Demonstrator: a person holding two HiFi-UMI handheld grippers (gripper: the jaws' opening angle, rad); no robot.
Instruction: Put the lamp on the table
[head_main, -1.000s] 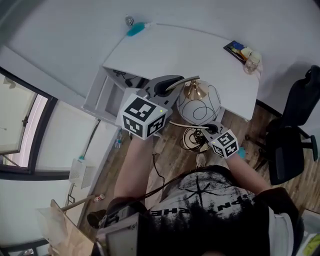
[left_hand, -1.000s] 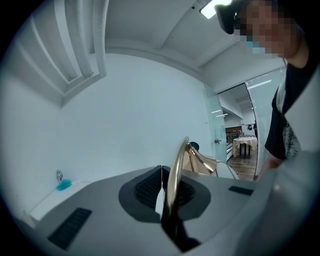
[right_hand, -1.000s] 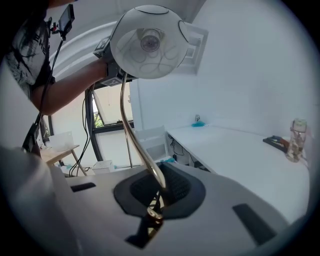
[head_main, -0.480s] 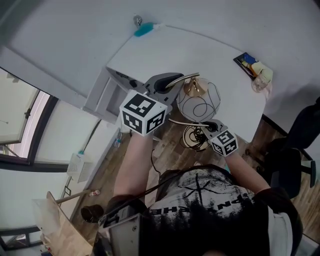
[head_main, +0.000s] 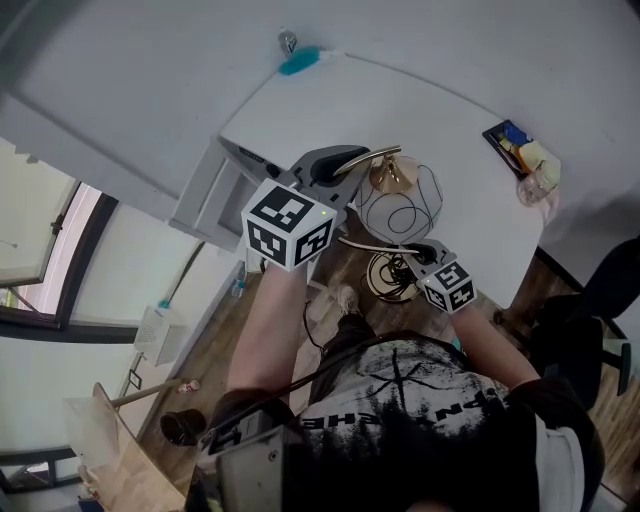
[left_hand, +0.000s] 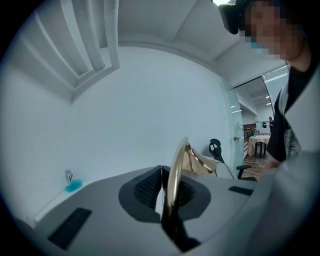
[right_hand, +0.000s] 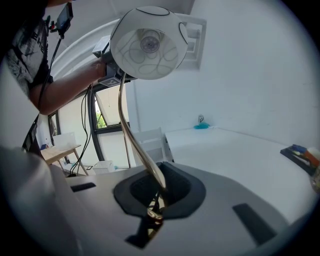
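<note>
The lamp hangs in the air at the white table's (head_main: 420, 110) near edge. Its white globe shade (head_main: 400, 205) with a brass cap lies over the table's rim. The round brass base (head_main: 392, 278) is above the wooden floor. My left gripper (head_main: 345, 160) is shut on the upper curve of the brass stem (left_hand: 176, 170), next to the shade. My right gripper (head_main: 425, 253) is shut on the stem's lower end (right_hand: 150, 175), just above the base. In the right gripper view the shade (right_hand: 148, 44) stands high above the jaws.
A teal object (head_main: 298, 62) lies at the table's far corner, and small items (head_main: 525, 155) sit at its right end. A white cabinet (head_main: 215, 185) stands left of the table, a dark office chair (head_main: 600, 310) to the right. A black cable trails down by my legs.
Both grips stay as they were. The lamp keeps its place between the grippers; the head view has drifted, so the table and its items sit a little further right.
</note>
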